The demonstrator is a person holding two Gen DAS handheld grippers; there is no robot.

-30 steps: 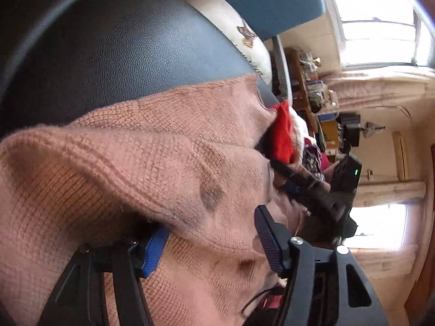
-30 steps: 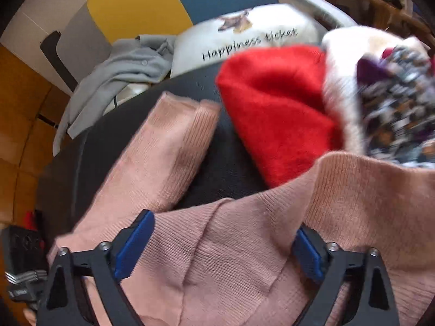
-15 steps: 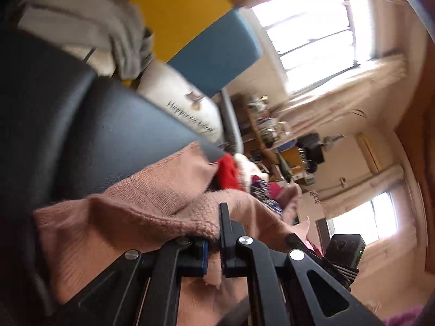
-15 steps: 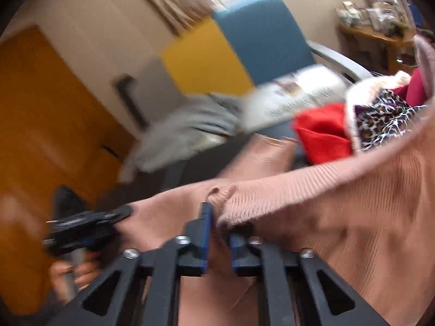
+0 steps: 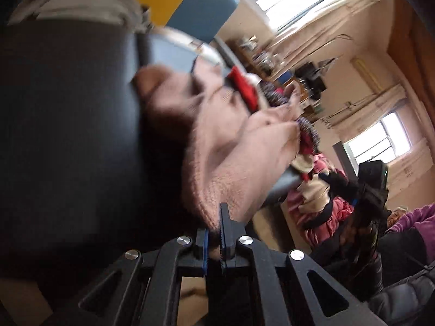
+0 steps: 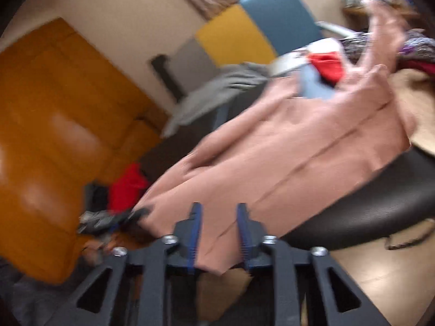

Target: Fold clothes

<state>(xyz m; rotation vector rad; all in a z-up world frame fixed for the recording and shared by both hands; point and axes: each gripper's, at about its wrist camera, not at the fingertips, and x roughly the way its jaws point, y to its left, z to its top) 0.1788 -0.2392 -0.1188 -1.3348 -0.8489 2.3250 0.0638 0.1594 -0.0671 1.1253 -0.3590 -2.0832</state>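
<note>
Left tongs (image 5: 214,233) are pinching an edge of the pink sweater (image 5: 233,146), jaws pressed tight. Right tongs (image 6: 218,231) stand partly spread, sweater cloth between them, grip doubtful. The sweater drapes off the black seat's (image 6: 367,206) edge, long axis running away toward the clothes pile (image 6: 413,51); no container in view.

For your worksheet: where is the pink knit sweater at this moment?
The pink knit sweater is stretched over the black seat, its near edge between the right tongs. In the left wrist view the left tongs pinch another edge.
</note>
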